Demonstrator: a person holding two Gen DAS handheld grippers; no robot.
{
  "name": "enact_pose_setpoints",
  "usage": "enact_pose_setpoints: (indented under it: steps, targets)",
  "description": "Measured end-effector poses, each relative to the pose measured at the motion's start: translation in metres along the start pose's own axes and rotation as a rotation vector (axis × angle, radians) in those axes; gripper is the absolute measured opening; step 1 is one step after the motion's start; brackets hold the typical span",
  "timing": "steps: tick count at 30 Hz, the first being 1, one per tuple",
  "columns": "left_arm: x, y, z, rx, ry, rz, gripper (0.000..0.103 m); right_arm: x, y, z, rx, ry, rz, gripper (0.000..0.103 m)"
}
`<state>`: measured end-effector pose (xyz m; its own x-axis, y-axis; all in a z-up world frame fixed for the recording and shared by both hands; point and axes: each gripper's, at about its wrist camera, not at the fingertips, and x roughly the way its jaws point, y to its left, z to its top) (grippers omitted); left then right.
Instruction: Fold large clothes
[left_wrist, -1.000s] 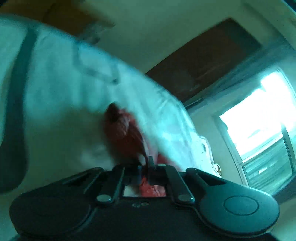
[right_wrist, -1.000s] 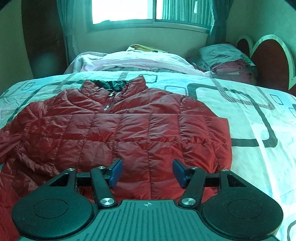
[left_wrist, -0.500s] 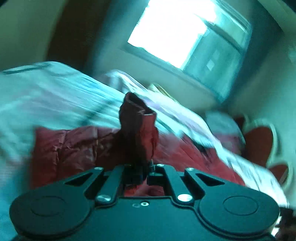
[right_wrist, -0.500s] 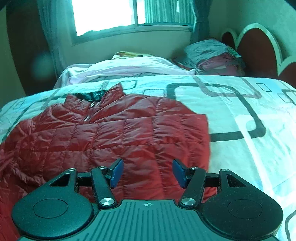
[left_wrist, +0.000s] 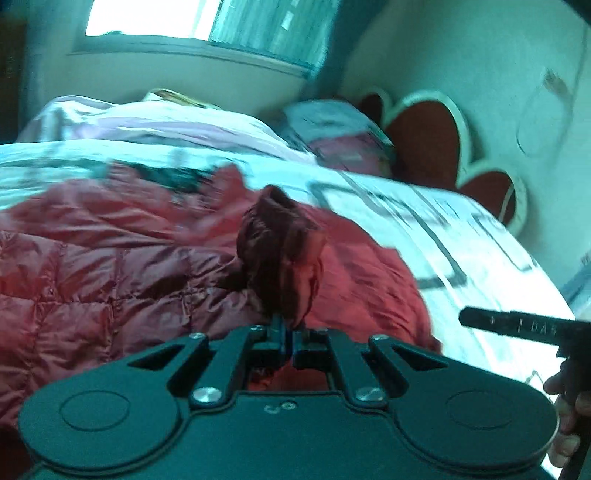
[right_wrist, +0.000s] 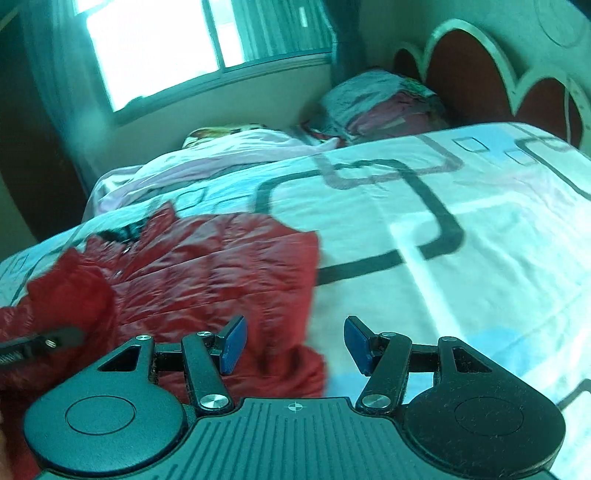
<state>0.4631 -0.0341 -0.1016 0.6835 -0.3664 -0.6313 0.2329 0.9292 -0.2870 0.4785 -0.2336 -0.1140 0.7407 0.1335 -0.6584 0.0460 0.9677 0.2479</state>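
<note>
Pinching red jacket (left_wrist: 147, 273), left tool (left_wrist: 287, 341)

right tongs (right_wrist: 291, 345) spread apart above the red jacket's (right_wrist: 207, 266) edge on the patterned bedspread (right_wrist: 461, 258).

Home bedroom: bed (right_wrist: 461, 229), headboard (right_wrist: 480, 70), window (right_wrist: 155, 51).
</note>
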Motion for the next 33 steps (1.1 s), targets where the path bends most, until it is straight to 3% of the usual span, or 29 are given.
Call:
enact_pose_setpoints:
  steps: [4, 6, 7, 8, 9, 10, 12, 13, 14, 17, 20, 21, 23, 24, 26, 28, 33]
  targets:
    - [0.026, -0.030, -0.005, 0.036, 0.044, -0.021, 0.005, -0.006, -0.024, 0.002, 0.041, -0.003, 0.000, 0.059]
    - [0.035, -0.042, -0.007, 0.045, 0.073, -0.061, 0.032, -0.010, -0.032, 0.003, 0.065, -0.003, 0.013, 0.059]
    - [0.038, -0.046, -0.010, 0.047, 0.077, -0.078, 0.057, -0.011, -0.036, 0.005, 0.078, -0.002, 0.023, 0.059]
    - [0.036, -0.050, -0.012, 0.057, 0.075, -0.086, 0.075, -0.013, -0.038, 0.005, 0.092, -0.004, 0.034, 0.059]
    - [0.027, -0.054, -0.013, 0.077, 0.058, -0.091, 0.076, -0.015, -0.039, 0.005, 0.101, -0.005, 0.043, 0.059]
    - [0.017, -0.056, -0.014, 0.094, 0.042, -0.094, 0.073, -0.015, -0.039, 0.008, 0.108, -0.005, 0.055, 0.060]
    - [-0.004, -0.046, -0.016, 0.084, 0.023, -0.099, 0.062, -0.015, -0.035, 0.010, 0.115, -0.012, 0.088, 0.074]
    - [-0.016, -0.034, -0.016, 0.059, 0.007, -0.089, 0.051, -0.015, -0.030, 0.011, 0.111, -0.017, 0.109, 0.077]
    - [-0.029, -0.018, -0.017, 0.035, -0.017, -0.064, 0.046, -0.013, -0.024, 0.012, 0.103, -0.012, 0.133, 0.077]
    - [-0.066, 0.038, -0.022, -0.004, -0.085, 0.105, 0.033, -0.001, -0.001, 0.011, 0.062, 0.016, 0.192, 0.077]
    - [-0.086, 0.096, -0.023, -0.060, -0.103, 0.255, 0.027, 0.022, 0.024, 0.009, 0.014, 0.069, 0.209, 0.076]
    - [-0.089, 0.111, -0.021, -0.070, -0.105, 0.285, 0.027, 0.030, 0.031, 0.007, 0.003, 0.094, 0.209, 0.074]
    - [-0.087, 0.136, -0.021, -0.085, -0.076, 0.310, 0.027, 0.044, 0.041, 0.004, 0.003, 0.143, 0.229, 0.051]
    - [-0.085, 0.144, -0.020, -0.090, -0.059, 0.308, 0.027, 0.050, 0.045, 0.003, 0.003, 0.166, 0.238, 0.046]
    - [-0.079, 0.157, -0.022, -0.090, -0.041, 0.298, 0.027, 0.056, 0.052, -0.001, -0.023, 0.186, 0.229, 0.024]
    - [-0.078, 0.159, -0.024, -0.078, -0.042, 0.295, 0.027, 0.051, 0.055, -0.006, -0.043, 0.178, 0.219, 0.019]
    - [-0.071, 0.158, -0.033, -0.035, -0.029, 0.282, 0.028, 0.043, 0.053, -0.019, -0.066, 0.176, 0.173, 0.019]
